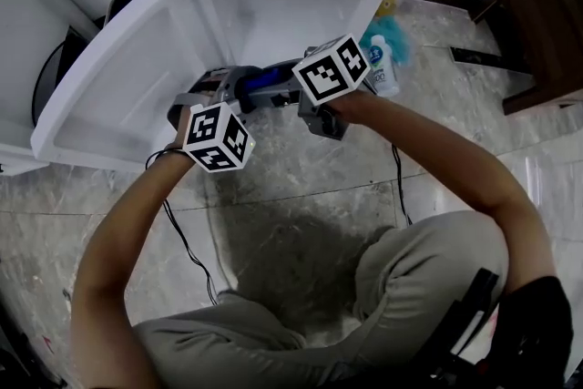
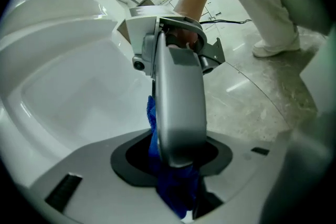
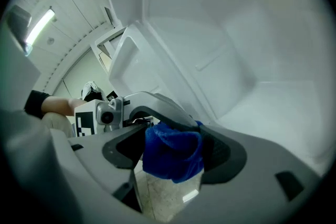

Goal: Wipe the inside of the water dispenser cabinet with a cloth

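The person's bent legs are filling the bottom of the head view, above a marbled floor (image 1: 301, 187), and both forearms are reaching forward.

The two tools are meeting nose to nose just ahead of the knees, their marker cubes (image 1: 217, 137) side by side. The left gripper (image 2: 176, 168) is holding the blue cloth (image 2: 178, 194). Its jaws are standing part-way closed, with the bunched fabric pinched between them and hanging out at the tips.

One long grey finger (image 2: 178, 107) of the right gripper (image 3: 173, 165) is running down into the same gap, right against the cloth. That gripper's own jaws are standing wide apart. In the right gripper view the blue wad is sitting between them, close to one dark pad, and nothing is squeezing it. A curved jaw of the left tool is arching over its top.

Both grippers and the cloth are hovering at the mouth of the white cabinet (image 1: 273, 23), outside its hollow. The cabinet's door (image 1: 100, 96) is standing swung open at the left.

Farther off to the right, a small bottle (image 1: 383, 64) is standing on the floor beside something teal and fluffy. A dark wooden piece of furniture (image 1: 537, 5) is sitting past it.
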Available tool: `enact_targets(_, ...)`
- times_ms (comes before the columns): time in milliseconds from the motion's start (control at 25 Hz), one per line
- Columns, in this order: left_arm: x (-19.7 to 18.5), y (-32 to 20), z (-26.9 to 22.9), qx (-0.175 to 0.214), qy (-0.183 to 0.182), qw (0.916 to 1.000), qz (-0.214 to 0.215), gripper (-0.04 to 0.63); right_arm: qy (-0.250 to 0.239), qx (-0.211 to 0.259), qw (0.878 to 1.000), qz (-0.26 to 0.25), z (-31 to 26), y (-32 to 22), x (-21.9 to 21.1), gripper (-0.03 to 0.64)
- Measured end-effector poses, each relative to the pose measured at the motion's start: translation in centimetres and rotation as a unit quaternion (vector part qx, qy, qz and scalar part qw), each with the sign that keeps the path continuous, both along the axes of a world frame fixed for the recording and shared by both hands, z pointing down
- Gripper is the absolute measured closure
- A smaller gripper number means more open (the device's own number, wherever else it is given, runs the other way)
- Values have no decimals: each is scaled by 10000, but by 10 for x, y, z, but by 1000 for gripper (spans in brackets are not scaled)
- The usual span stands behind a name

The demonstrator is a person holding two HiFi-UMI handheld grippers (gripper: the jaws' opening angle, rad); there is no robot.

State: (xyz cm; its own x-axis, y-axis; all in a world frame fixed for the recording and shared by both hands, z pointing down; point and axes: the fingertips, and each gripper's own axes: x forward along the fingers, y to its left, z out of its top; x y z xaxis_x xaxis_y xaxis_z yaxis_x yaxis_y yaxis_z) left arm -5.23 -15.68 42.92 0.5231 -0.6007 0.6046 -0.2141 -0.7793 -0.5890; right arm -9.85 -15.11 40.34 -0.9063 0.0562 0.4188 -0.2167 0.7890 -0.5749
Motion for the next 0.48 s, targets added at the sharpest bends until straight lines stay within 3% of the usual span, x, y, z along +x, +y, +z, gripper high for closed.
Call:
enact_targets(160, -1, 5, -6, 39, 6, 10000, 13, 425, 178, 86, 9998, -67, 1, 1, 0, 335)
enact_targets(320, 4, 8, -13, 145, 67, 9999, 43, 425, 215, -92, 9997, -108, -4, 2, 6, 417)
enact_targets(480, 7, 7, -17, 294, 77, 9995, 93, 423, 292, 35, 9995, -82, -8, -1, 9, 442)
